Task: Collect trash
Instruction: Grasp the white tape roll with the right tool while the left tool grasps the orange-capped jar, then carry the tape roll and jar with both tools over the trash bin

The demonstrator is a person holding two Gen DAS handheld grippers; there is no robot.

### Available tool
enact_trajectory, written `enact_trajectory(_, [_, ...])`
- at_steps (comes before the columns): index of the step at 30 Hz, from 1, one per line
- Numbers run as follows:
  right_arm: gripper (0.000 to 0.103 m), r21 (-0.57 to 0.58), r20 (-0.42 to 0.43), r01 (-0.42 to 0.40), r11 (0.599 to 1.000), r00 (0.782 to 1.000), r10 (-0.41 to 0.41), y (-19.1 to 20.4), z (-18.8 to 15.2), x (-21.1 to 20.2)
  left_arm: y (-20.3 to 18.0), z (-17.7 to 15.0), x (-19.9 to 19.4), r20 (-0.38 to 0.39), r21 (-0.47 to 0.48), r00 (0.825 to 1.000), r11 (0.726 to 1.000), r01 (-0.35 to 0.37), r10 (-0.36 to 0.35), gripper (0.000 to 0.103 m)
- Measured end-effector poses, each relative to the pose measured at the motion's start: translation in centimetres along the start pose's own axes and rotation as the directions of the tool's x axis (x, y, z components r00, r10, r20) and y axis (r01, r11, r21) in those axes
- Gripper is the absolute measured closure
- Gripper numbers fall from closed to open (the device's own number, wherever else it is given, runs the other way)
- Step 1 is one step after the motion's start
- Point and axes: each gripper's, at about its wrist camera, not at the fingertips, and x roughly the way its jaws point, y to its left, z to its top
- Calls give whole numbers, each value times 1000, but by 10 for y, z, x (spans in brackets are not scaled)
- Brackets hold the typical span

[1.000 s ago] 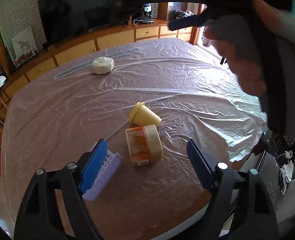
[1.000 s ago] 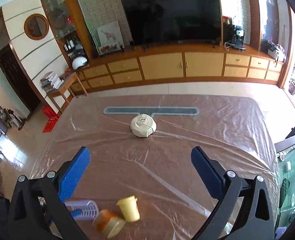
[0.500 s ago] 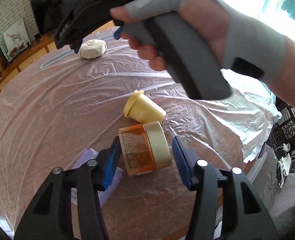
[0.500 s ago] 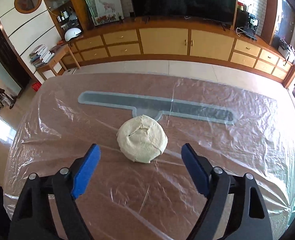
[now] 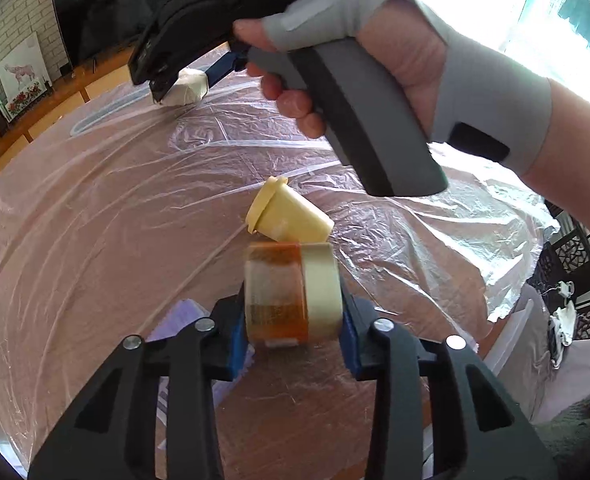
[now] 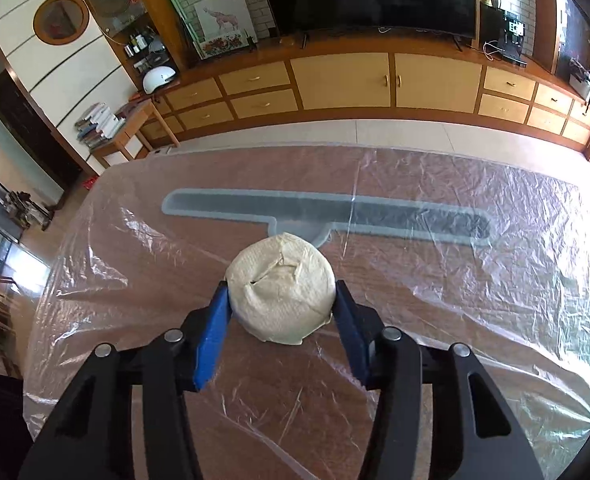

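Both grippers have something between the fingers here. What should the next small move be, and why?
Probably lift both straight up. The left gripper, whose jaws have just been closing, clamps the orange jar; the right gripper, also just closing, presses on the wadded paper ball. Both items look gripped but seem still on the plastic-covered table.

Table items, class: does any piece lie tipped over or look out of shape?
Yes. The yellow cup lies on its side, touching the orange jar, also on its side. The paper wad is crumpled.
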Motion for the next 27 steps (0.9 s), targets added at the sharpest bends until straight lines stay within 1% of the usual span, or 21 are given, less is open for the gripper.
enact_trajectory(4, [53,27,19,-45,999,999,44,-9,-6,-15,12,2,-7,7,-48,998,997,55,-55,66])
enact_trajectory(8, [53,55,22,-87,995,996,86,-20,-17,-31,20,4,-11,15,-65,997,994,83,-82,66])
enact_trajectory(15, [53,86,38,-121,989,992,118,-32,-40,-63,20,3,-24,39,-70,994,992,107,-105,66])
enact_trajectory(21, [53,152,61,-165,975,986,157,-43,-65,-90,23,1,-33,64,-90,993,990,105,-99,66])
enact_trajectory(27, [53,176,66,-171,969,985,162,-44,-95,-113,27,-4,-44,92,-118,991,987,112,-102,66])
